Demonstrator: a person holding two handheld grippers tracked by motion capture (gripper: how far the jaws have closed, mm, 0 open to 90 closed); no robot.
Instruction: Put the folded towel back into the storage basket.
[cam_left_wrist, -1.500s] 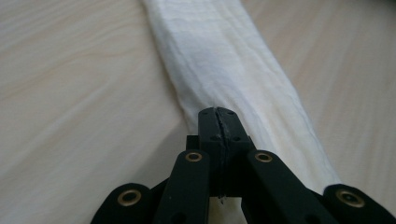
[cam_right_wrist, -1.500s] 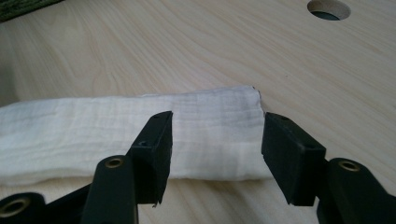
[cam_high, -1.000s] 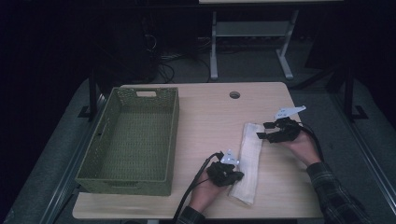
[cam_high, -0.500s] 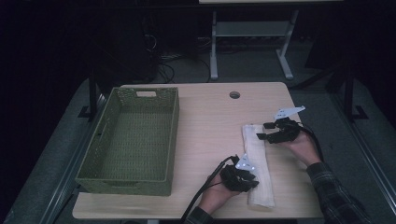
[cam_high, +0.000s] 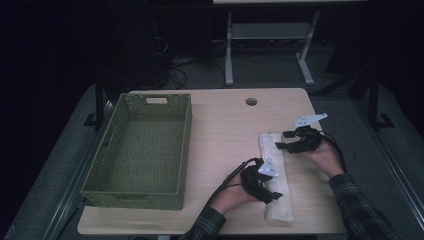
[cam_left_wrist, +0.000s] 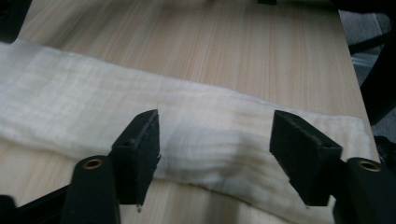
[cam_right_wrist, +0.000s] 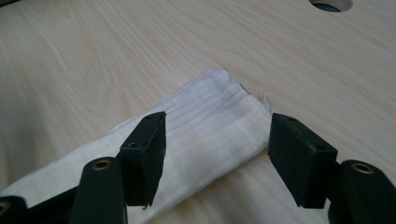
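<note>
Both grippers stood spread over a folded cloth strip on the table.

The left gripper hovered with its jaws wide apart over the near part of the folded cloth; in the left gripper view the pale fabric ran across between the two black jaws, neither visibly pinching it. The right gripper sat at the cloth's far end, jaws likewise parted; in the right gripper view the cloth's short end lay between them, unclamped. The cloth lay flat as a long narrow strip at about four o'clock on the wooden table, running from twelve toward six. The green woven basket stood well apart at nine o'clock. A round cable hole sat at twelve o'clock near the far edge.
</note>
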